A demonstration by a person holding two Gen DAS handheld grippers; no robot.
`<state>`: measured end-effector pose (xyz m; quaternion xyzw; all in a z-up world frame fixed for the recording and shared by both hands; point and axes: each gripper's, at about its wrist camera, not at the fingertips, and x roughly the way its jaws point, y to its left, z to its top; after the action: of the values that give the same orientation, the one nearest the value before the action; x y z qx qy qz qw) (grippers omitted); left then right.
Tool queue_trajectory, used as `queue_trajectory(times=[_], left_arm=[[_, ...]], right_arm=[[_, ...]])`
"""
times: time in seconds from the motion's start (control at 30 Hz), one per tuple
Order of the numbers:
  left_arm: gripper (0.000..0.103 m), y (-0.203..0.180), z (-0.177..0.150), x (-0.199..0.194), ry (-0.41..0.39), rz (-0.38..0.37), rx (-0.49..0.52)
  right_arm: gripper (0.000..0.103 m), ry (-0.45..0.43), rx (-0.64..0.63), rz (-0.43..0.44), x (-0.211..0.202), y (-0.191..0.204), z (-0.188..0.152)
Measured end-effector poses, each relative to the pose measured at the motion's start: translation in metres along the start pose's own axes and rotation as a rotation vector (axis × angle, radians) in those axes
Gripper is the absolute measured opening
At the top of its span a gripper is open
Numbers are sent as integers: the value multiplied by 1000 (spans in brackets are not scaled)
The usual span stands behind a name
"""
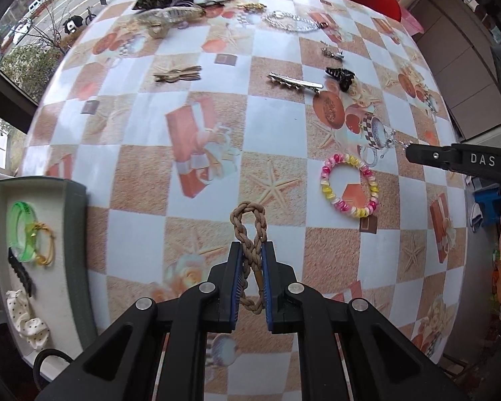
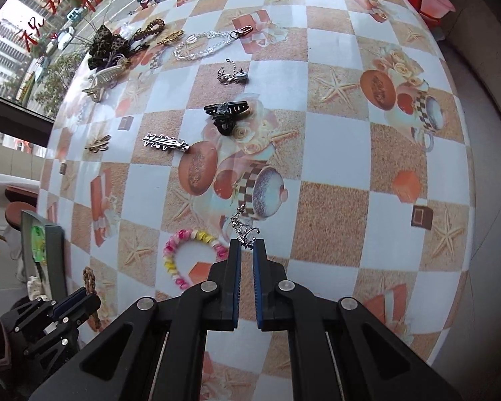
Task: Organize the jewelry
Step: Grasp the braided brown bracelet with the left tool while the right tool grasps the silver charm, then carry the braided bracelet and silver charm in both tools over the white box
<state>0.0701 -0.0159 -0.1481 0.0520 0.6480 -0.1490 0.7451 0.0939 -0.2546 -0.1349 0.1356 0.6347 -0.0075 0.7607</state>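
Jewelry litters my bench point(image 1: 133, 234): my left tongs point(image 1: 250, 250) pinch a braided tan cord point(image 1: 248, 224) at lower centre, my right tongs point(image 2: 245, 245) a silver chain point(image 2: 240, 227).

Home: patterned tablecloth point(image 1: 217, 127), street-facing window point(image 1: 33, 33)

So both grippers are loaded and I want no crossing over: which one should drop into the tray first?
Probably the left gripper: its braided cord hangs right beside the tray, while the right gripper sits farther off.
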Motion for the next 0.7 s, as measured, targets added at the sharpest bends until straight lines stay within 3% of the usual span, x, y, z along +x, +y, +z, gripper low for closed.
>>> queue_trajectory(times=[0.3,0.7], left_arm=[[15,18,-14,-21,-44,-5,-5],[15,79,-40,-50,-90,-10,-56]], right_arm=[[7,-13,2,5,-16,26,-15],[7,-27,-57,22,-22,97,-28]])
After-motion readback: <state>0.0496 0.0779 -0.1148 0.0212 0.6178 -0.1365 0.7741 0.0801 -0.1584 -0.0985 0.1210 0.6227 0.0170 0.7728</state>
